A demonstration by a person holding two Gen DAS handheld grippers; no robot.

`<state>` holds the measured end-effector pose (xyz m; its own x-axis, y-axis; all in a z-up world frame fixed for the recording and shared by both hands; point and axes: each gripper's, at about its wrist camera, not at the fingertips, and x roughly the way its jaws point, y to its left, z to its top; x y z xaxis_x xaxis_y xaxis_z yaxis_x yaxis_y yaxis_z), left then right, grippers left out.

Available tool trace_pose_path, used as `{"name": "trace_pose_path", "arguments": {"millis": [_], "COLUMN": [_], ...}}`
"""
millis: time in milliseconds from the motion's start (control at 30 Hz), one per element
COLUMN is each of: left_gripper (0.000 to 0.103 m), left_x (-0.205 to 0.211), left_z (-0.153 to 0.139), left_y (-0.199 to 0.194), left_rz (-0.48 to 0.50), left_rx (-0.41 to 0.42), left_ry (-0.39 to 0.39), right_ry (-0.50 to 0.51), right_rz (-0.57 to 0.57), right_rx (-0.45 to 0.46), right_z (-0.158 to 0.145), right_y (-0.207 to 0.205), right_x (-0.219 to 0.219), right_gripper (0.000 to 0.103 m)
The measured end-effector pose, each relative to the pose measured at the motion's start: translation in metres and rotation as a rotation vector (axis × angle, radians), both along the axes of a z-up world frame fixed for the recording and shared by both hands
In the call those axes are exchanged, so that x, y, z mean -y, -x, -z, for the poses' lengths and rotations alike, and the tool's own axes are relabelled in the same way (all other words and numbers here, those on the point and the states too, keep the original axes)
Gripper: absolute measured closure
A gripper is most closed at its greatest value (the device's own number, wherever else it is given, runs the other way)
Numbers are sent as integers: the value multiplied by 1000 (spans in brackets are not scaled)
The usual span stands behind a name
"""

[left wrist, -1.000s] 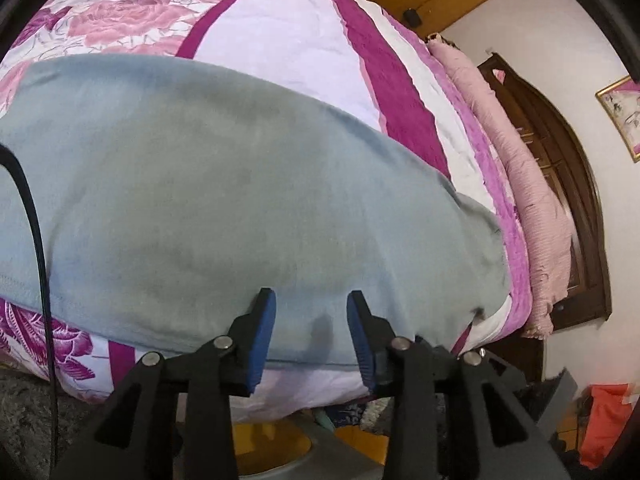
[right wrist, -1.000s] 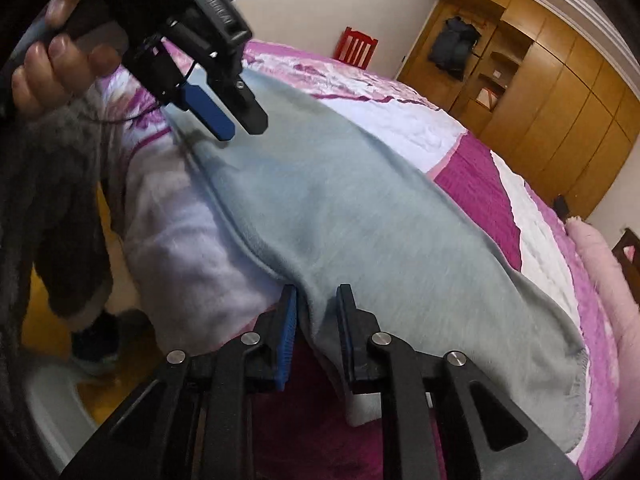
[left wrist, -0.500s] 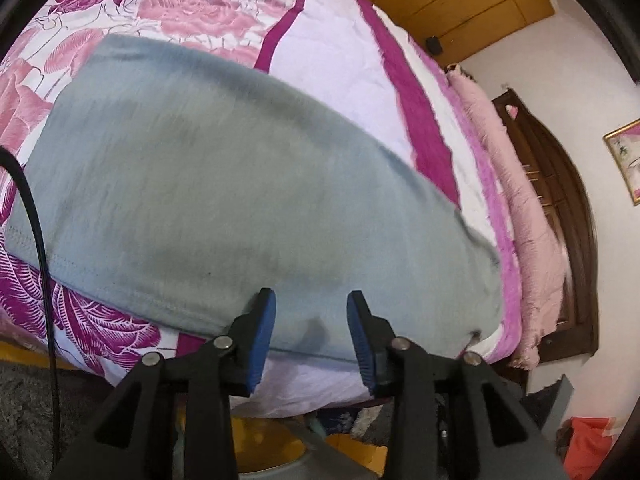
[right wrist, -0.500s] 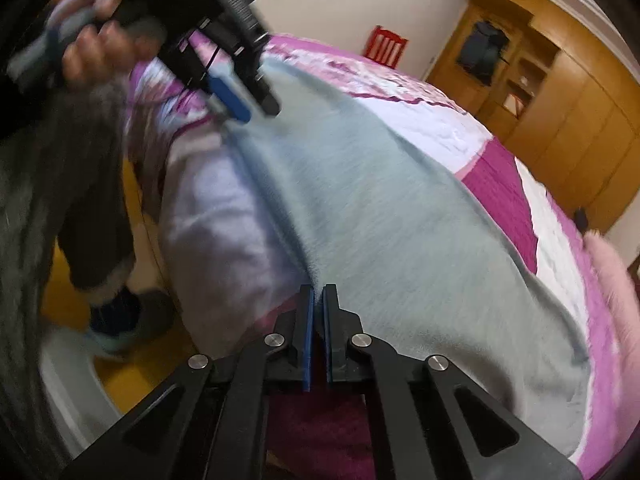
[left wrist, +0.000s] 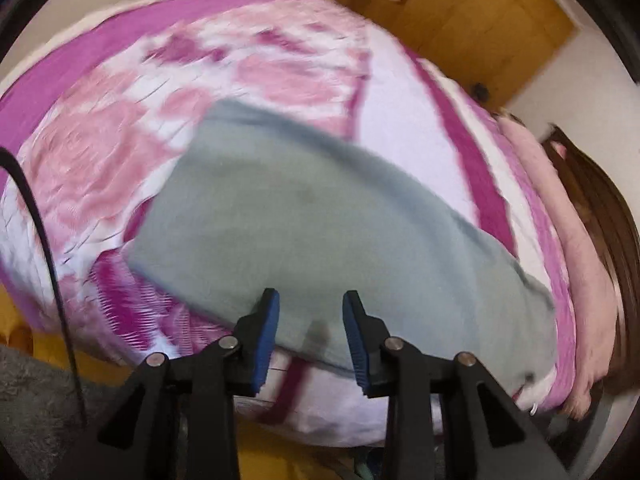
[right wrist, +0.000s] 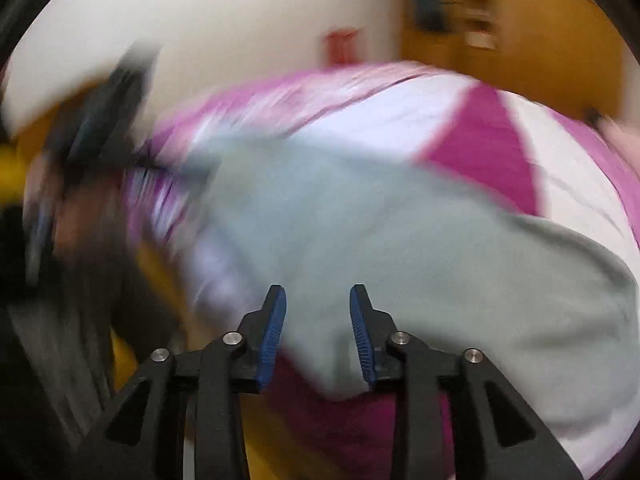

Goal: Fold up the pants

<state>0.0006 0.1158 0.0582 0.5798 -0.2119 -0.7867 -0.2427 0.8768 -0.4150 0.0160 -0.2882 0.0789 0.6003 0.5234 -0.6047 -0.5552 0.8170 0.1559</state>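
grey-blue pants (left wrist: 320, 216) lie flat on our pink floral bedspread (left wrist: 120, 152). our left gripper (left wrist: 310, 332) has narrowed slightly, empty above their near edge; our right gripper (right wrist: 318, 328) just parted, gripping nothing.

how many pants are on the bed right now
1. The grey-blue pants lie flat on the pink floral bedspread, along its near edge, just past the left tool and right tool. No others are visible, though blur hides detail.

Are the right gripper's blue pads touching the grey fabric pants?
Cannot tell. In the blurred right wrist view the right gripper frames the pants, jaws parted.
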Motion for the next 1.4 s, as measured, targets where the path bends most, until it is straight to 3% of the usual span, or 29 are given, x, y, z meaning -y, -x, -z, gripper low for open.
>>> {"name": "trace_pose_path", "arguments": {"millis": [67, 100, 133, 167, 200, 300, 333, 367, 400, 433, 500, 600, 633, 667, 733, 800, 900, 933, 1000, 1033, 1100, 1167, 1233, 1267, 1333, 1400], "left_gripper": [70, 70, 70, 70, 70, 70, 71, 71, 71, 71, 70, 70, 70, 70, 71, 74, 77, 77, 77, 76, 76, 76, 76, 76, 76, 76], "left_x": [32, 52, 73, 92, 107, 130, 133, 135, 139, 146, 156, 166, 166, 165, 155, 142, 126, 122, 121, 125, 141, 157, 178, 181, 194, 199], "left_z": [-3, -3, -2, -1, 2, 21, 28, 30, 30, 29, 32, 50, 52, 51, 48, 42, 9, -11, -32, -37, -34, -22, -2, 6, 27, 31], "left_y": [-3, -5, -6, -6, -6, -6, -4, -1, 3, 5, 10, 24, 27, 28, 25, 28, 36, 42, 45, 44, 26, 9, -8, -14, -20, -11], "left_rz": [171, 271, 357, 417, 445, 398, 386, 373, 375, 392, 402, 403, 401, 400, 374, 362, 321, 299, 304, 320, 378, 413, 430, 436, 450, 457], "left_rx": [44, 51, 54, 58, 62, 14, -2, 2, 11, 0, -24, -114, -104, -107, -113, -88, 57, 149, 249, 273, 258, 206, 157, 137, 67, 110], "left_ry": [83, 120, 129, 109, 68, -105, -125, -144, -180, -235, -318, -436, -450, -451, -377, -294, -219, -192, -166, -151, -93, -31, 5, 5, -18, -78], "right_ry": [25, 89, 217, 280, 293, 155, 82, 0, -43, -92, -119, -111, -76, -46, -69, -179, -258, -275, -274, -273, -248, -203, -217, -277, -315, -275], "right_rz": [308, 419, 547, 589, 598, 546, 539, 554, 563, 576, 623, 630, 619, 610, 598, 587, 584, 561, 483, 444, 403, 413, 417, 416, 425, 438], "right_rx": [18, 44, 89, 85, 39, -152, -201, -200, -196, -195, -180, -203, -208, -209, -226, -217, -212, -249, -352, -392, -440, -393, -287, -215, -153, -123], "right_z": [-6, -5, -1, 5, 13, 49, 56, 56, 53, 49, 45, 50, 49, 47, 42, 31, 22, 25, 38, 45, 55, 53, 39, 28, 20, 24], "right_y": [-28, -34, -43, -52, -63, -89, -92, -89, -87, -86, -85, -93, -95, -94, -96, -99, -125, -141, -169, -178, -184, -183, -176, -169, -165, -166], "right_x": [62, 81, 101, 113, 125, 154, 163, 173, 179, 189, 197, 195, 189, 184, 189, 205, 225, 229, 224, 218, 204, 198, 198, 203, 210, 208], "right_gripper": [57, 54, 54, 53, 52, 53, 62, 66, 79, 85, 96, 95, 92, 89, 57, 51, 47, 47, 51, 67, 78, 81, 82, 82, 82, 82]}}
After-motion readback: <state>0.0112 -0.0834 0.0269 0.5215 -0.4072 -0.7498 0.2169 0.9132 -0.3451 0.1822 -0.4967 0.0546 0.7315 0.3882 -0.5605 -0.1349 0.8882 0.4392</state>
